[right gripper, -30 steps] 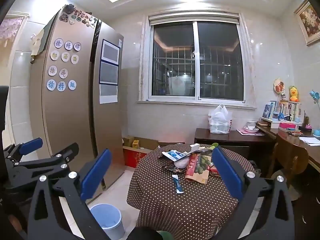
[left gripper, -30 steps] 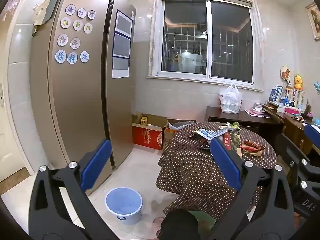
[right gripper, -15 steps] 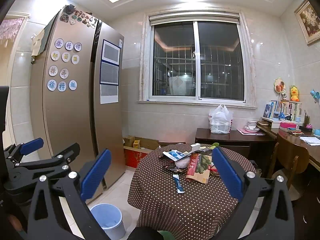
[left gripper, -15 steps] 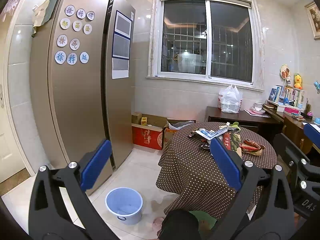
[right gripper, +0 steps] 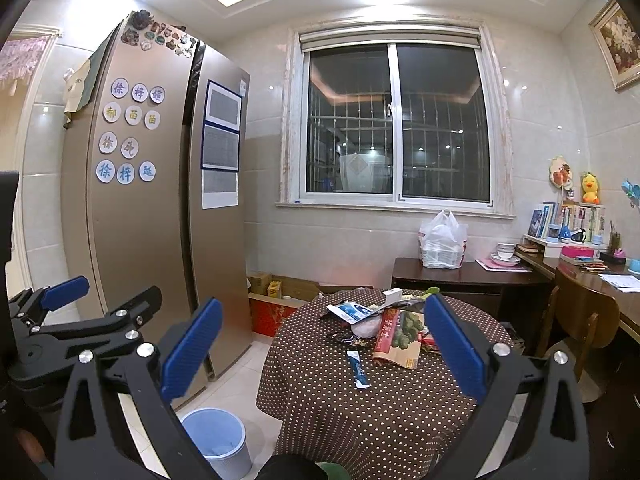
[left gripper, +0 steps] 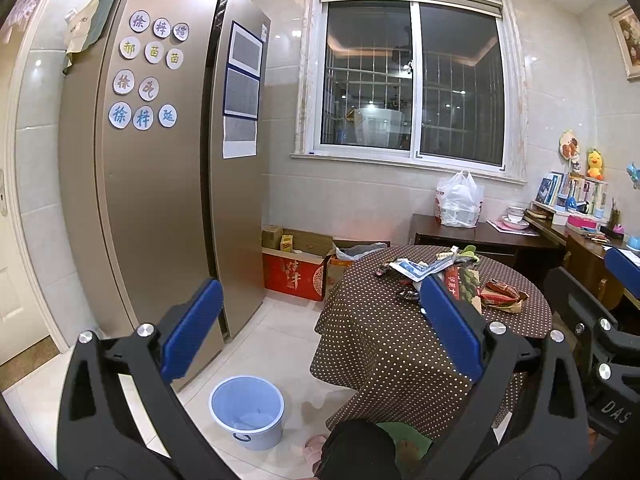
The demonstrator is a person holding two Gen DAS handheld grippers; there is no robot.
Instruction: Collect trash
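Both claws are hanging back from the round desk (right gripper: pixel 352 408), nothing in either. Left claw (left gripper: pixel 318 334) is spread wide, blue pads well apart, empty. Right claw (right gripper: pixel 320 352) is the same: wide open, gripping nothing. My read: they're being held high and level to survey the layout before committing, pick not yet started.

The trash is sitting on the desk's far half, toward the window: a red-and-green wrapper (right gripper: pixel 398 334), a blue-white packet (right gripper: pixel 352 312), a pale crumpled bag (right gripper: pixel 368 326), dark scraps. A small blue sachet (right gripper: pixel 358 370) is lying apart from that pile, on the near side of it, so it's probably the easiest first grab.

The blue bin (left gripper: pixel 247 410) is standing on the floor just beside the desk, on the fridge side, mouth up. It looks mostly empty, with maybe a scrap at the bottom. Placement makes sense: short carry from desk edge to drop.

View differences:
- Right wrist view is showing the desk top more from above, so the blue sachet is clear. It's also catching the left claw off toward the fridge (right gripper: pixel 132 240).
- Left wrist view is showing the bin's full rim and inside, where the right view has it partly cut off behind the claw frame. It's also picking up another red wrapper (left gripper: pixel 502 292) at the desk's far right, mostly hidden by a pad in the right view.
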